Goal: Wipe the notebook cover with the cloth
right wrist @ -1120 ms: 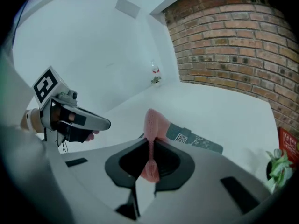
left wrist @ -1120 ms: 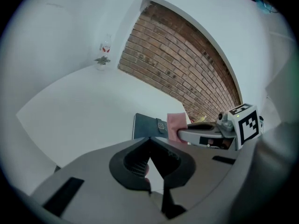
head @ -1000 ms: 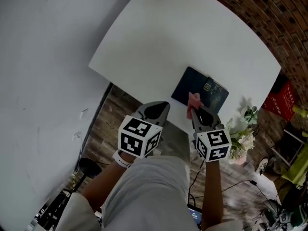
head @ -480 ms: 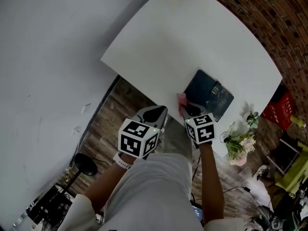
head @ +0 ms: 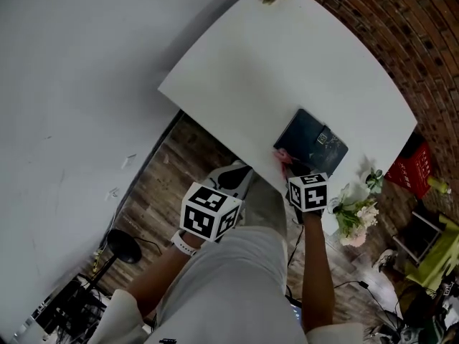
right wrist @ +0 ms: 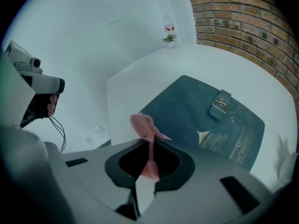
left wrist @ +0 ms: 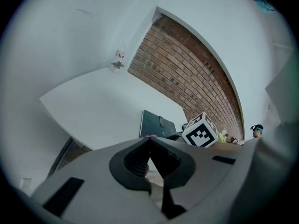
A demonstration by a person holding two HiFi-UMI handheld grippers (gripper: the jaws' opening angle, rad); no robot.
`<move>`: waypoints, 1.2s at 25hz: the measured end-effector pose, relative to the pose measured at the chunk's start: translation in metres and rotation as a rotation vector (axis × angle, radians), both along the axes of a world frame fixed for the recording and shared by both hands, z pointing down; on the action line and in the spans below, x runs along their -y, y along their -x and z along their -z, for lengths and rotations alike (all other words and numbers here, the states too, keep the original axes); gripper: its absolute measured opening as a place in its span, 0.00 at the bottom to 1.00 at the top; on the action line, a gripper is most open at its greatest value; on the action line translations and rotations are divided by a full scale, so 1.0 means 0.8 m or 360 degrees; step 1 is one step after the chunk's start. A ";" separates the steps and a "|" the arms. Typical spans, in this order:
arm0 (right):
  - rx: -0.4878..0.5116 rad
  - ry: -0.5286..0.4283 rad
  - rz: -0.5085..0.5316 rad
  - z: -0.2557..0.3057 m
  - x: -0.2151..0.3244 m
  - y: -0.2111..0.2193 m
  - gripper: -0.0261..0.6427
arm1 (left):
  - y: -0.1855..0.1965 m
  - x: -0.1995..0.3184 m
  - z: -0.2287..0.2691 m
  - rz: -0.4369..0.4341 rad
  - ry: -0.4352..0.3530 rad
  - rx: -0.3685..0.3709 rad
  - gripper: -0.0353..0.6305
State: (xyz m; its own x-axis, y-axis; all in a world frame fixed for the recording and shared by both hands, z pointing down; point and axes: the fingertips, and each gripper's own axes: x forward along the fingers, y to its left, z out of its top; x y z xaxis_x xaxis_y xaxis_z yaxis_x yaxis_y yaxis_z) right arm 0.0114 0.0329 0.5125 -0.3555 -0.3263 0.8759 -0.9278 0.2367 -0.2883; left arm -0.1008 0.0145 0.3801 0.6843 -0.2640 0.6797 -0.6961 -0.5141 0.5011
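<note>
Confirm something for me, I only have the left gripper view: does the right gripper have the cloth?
Observer: Yes. In the right gripper view, the right gripper is shut on the pink cloth, and a tuft pokes out past its tips.
Operator: Is the cloth on the notebook?
Observer: The tuft overlaps the left corner of the notebook in that view. I cannot tell whether it touches the cover.
Operator: Where does my left gripper sit?
Observer: The head view shows the left gripper short of the table, over the wooden floor.
</note>
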 end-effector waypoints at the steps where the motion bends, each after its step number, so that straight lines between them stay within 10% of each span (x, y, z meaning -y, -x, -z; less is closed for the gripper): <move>1: -0.0006 0.0008 -0.0020 0.000 -0.006 -0.007 0.09 | -0.001 -0.001 0.001 -0.0004 0.0000 -0.0004 0.08; 30: -0.0246 -0.0036 -0.0682 0.045 -0.128 -0.152 0.09 | -0.029 -0.011 0.075 -0.0214 -0.0174 -0.0064 0.08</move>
State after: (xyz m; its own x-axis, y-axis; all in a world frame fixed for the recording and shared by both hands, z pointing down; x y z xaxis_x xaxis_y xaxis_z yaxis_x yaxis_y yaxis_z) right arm 0.1332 0.1355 0.4765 -0.0500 -0.4353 0.8989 -0.9752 -0.1731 -0.1381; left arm -0.0773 0.0235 0.3200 0.7446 -0.2389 0.6233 -0.5978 -0.6541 0.4634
